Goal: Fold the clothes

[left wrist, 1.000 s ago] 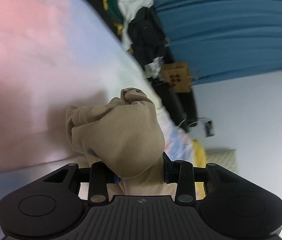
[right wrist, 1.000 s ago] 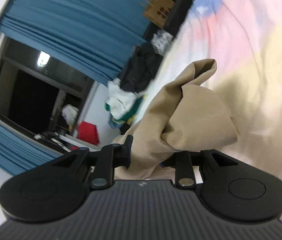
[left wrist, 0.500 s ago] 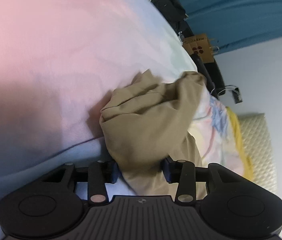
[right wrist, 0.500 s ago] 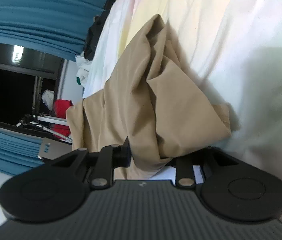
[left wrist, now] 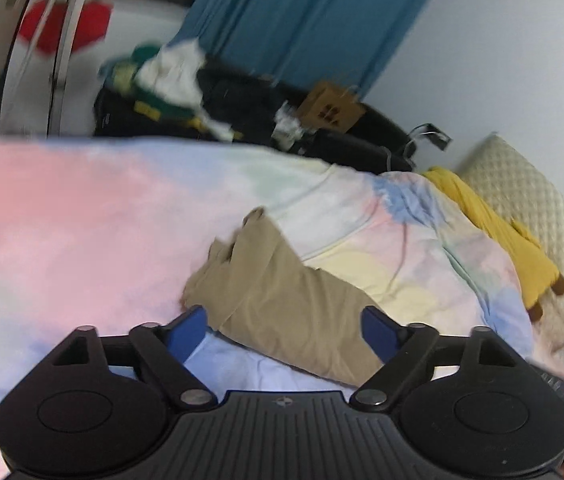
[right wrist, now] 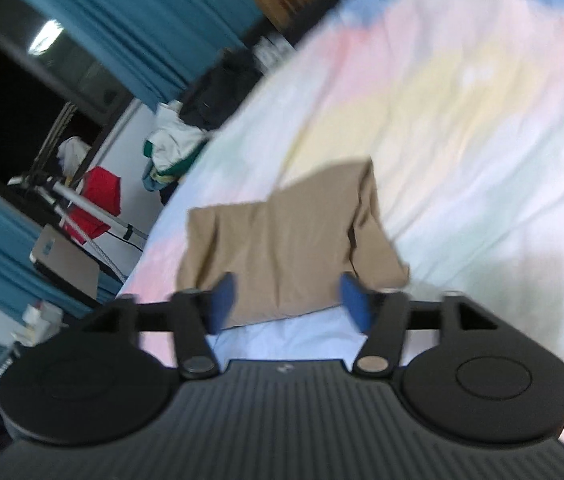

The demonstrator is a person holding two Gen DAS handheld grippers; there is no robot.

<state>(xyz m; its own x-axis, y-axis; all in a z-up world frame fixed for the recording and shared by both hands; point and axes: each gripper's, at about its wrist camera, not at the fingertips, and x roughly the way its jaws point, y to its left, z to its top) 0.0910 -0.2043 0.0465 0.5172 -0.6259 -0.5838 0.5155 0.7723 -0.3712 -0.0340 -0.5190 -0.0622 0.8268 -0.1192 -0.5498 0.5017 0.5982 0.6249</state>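
Observation:
A tan garment [left wrist: 282, 300] lies loosely folded on the pastel bedspread [left wrist: 62, 216]. My left gripper [left wrist: 283, 330] is open and empty, just above the garment's near edge, blue pads apart. In the right wrist view the same tan garment [right wrist: 282, 248] lies flat on the bedspread [right wrist: 461, 120]. My right gripper [right wrist: 287, 300] is open and empty, hovering over the garment's near edge. The right view is blurred by motion.
A pile of dark and white clothes [left wrist: 186, 92] and a cardboard box [left wrist: 329, 108] lie beyond the bed by blue curtains [left wrist: 301, 20]. A yellow cloth [left wrist: 497, 232] and a quilted pillow [left wrist: 537, 208] lie at the right. A red item [right wrist: 98, 200] stands left.
Both grippers have opened and let go of the tan garment, which now lies on the bed. Both have pulled back and up from it.

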